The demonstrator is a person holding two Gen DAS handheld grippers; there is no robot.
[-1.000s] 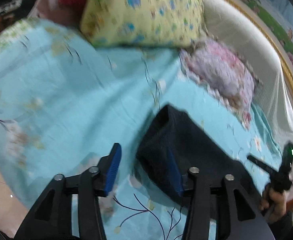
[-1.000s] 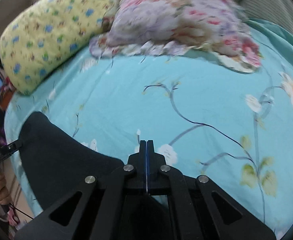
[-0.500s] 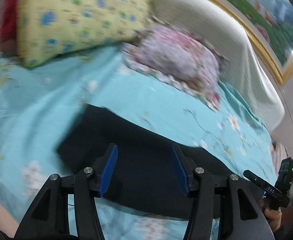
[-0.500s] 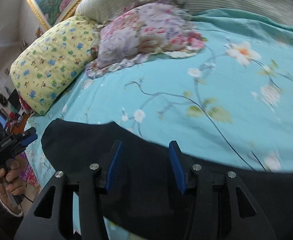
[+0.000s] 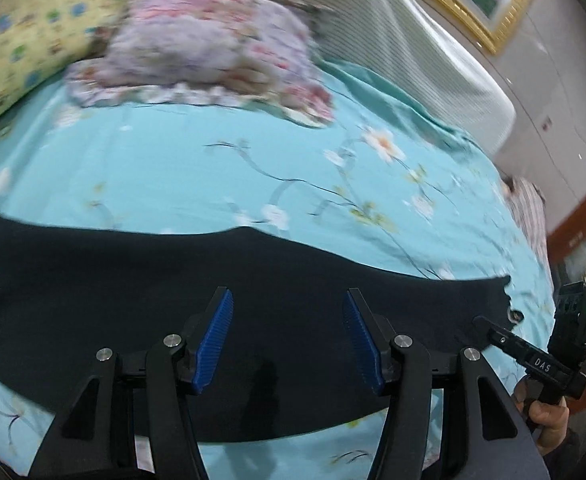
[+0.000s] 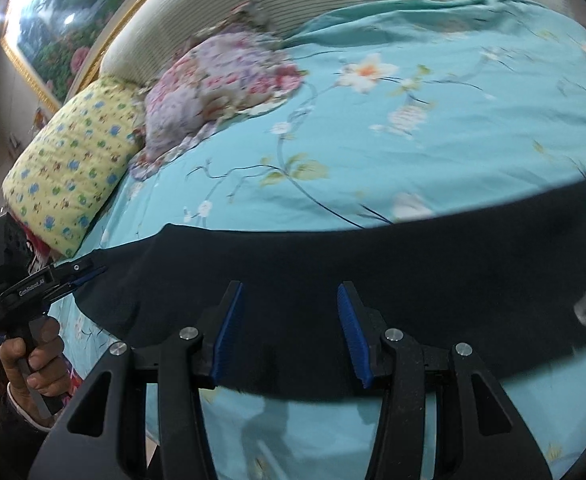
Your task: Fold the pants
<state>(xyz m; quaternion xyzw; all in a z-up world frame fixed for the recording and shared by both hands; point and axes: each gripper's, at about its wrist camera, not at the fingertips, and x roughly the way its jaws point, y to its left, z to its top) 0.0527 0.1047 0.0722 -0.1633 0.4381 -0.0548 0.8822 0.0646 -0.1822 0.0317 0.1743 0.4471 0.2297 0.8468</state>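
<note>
The dark navy fabric pants (image 5: 213, 280) lie flat in a long band across the near part of my turquoise floral bedsheet (image 5: 253, 152), running side to side in both wrist views. My left gripper (image 5: 287, 340) hangs over them with its 2 blue-padded jaws spread wide, nothing between them. My right gripper (image 6: 287, 328) is the same — jaws apart, holding nothing, above the dark cloth. Farther back sit a crumpled pink-and-purple floral cloth (image 5: 209, 52) and a yellow patterned pillow (image 6: 73, 168), both against the striped cream headboard (image 5: 413, 52). Above it hangs a gold-framed landscape painting (image 6: 53, 20) — blurred.
</note>
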